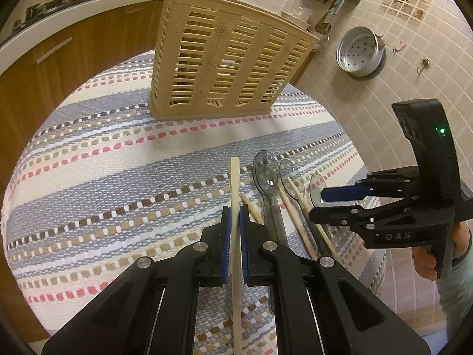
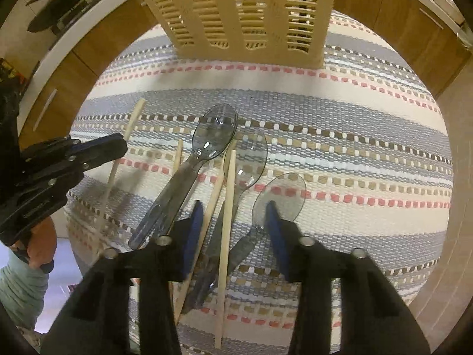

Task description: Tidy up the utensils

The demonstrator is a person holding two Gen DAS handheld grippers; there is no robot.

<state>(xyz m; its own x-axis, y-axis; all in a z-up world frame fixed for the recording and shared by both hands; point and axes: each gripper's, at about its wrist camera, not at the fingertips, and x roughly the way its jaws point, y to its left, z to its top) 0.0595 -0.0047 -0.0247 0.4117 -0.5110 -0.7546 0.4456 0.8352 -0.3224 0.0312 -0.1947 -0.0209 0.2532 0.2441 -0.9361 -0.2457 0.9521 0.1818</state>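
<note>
My left gripper [image 1: 235,217] is shut on a pale wooden chopstick [image 1: 234,183], which sticks out past the pads over the striped mat. That left gripper [image 2: 116,145] and its chopstick [image 2: 136,118] also show at the left of the right wrist view. My right gripper [image 2: 235,216] is open and points down over the pile. Two chopsticks [image 2: 227,207] and the clear spoon handles lie under the gap, and the pads press on nothing. Three clear plastic spoons [image 2: 214,136] [image 2: 248,159] [image 2: 280,198] lie side by side. The right gripper [image 1: 323,204] hovers over the rightmost spoon [image 1: 317,185].
A beige slatted utensil holder [image 1: 227,59] stands upright at the far side of the striped woven mat [image 1: 103,177]. Wooden cabinets [image 1: 59,59] curve round the left. A perforated metal pot [image 1: 360,51] hangs on the tiled wall. A person's hand [image 1: 427,261] grips the right tool.
</note>
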